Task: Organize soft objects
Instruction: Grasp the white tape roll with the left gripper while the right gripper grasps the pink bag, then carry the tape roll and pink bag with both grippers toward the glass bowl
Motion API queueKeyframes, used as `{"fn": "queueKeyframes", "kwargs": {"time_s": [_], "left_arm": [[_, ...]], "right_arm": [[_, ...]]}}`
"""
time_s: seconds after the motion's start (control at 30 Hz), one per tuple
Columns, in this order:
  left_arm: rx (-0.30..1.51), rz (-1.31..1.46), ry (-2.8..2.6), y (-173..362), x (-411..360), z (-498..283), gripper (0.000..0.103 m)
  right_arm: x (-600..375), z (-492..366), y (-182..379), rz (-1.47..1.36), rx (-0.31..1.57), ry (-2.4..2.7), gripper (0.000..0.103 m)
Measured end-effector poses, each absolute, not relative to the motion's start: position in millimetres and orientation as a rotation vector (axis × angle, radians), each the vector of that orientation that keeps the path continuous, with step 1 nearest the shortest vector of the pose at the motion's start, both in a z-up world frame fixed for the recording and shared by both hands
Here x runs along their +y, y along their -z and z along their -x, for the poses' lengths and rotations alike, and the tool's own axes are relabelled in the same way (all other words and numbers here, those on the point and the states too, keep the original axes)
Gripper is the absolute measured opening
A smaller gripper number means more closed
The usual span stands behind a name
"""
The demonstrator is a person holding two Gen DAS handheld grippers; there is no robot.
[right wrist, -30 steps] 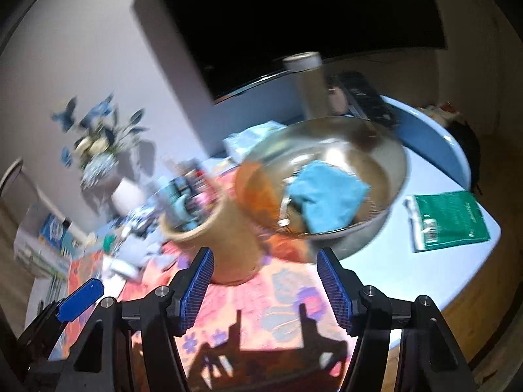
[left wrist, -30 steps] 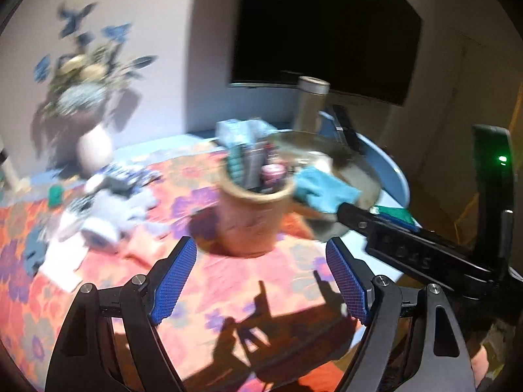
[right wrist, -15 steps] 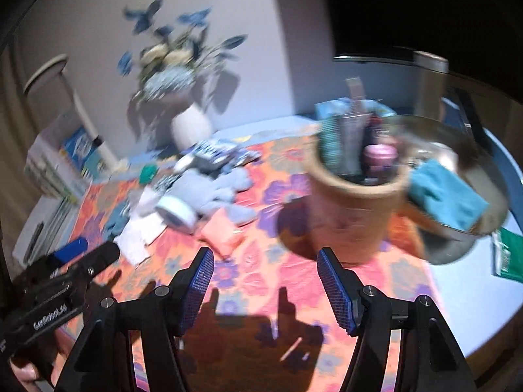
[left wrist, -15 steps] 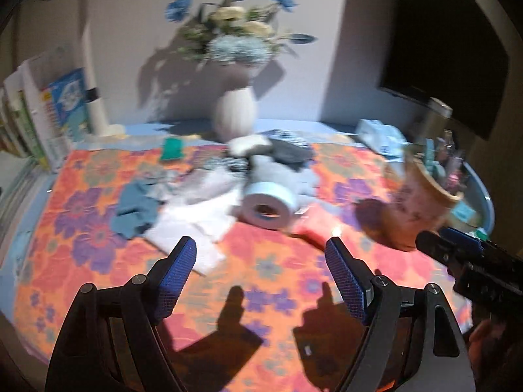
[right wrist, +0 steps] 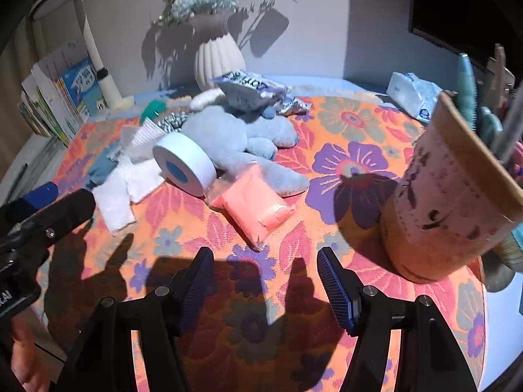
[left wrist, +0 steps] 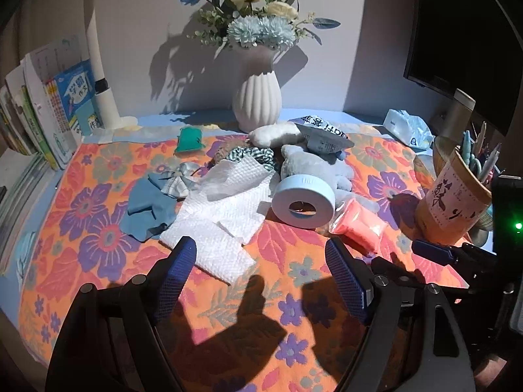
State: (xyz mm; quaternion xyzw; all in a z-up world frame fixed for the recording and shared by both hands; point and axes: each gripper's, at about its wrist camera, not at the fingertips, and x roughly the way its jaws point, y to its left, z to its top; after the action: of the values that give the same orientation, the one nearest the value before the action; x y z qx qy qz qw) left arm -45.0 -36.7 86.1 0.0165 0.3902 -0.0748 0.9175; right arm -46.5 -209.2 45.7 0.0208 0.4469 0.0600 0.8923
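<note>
- left gripper (left wrist: 261, 268) sits at the bottom middle of its frame, jaws spread wide, nothing in them, hovering over the floral tablecloth (left wrist: 98, 228)
- right gripper (right wrist: 263, 277) same deal, wide and empty, low centre of its view
- just past the left one: white paper towels (left wrist: 225, 209), with a blue cloth (left wrist: 147, 209) to their left
- centre of the frame: tape roll (left wrist: 304, 201) leaning on the grey plush toy (left wrist: 313, 166), pink packet (right wrist: 253, 204) touching both
- risk imo: grabbing the plush probably tips the roll, since it's propped on it
- the pen cup (right wrist: 451, 196) at the right edge looks tilted, so a wide right swing could knock it over
</note>
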Motion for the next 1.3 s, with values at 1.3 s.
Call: {"fn": "queueKeyframes", "kwargs": {"time_s": [1.3], "left_arm": [[0.839,0.083,0.427,-39.3,-56.4,-34.1,0.063]], "right_arm": [[-197.7,6.7,-25.8,0.014,0.898,-0.246,0.046]]}}
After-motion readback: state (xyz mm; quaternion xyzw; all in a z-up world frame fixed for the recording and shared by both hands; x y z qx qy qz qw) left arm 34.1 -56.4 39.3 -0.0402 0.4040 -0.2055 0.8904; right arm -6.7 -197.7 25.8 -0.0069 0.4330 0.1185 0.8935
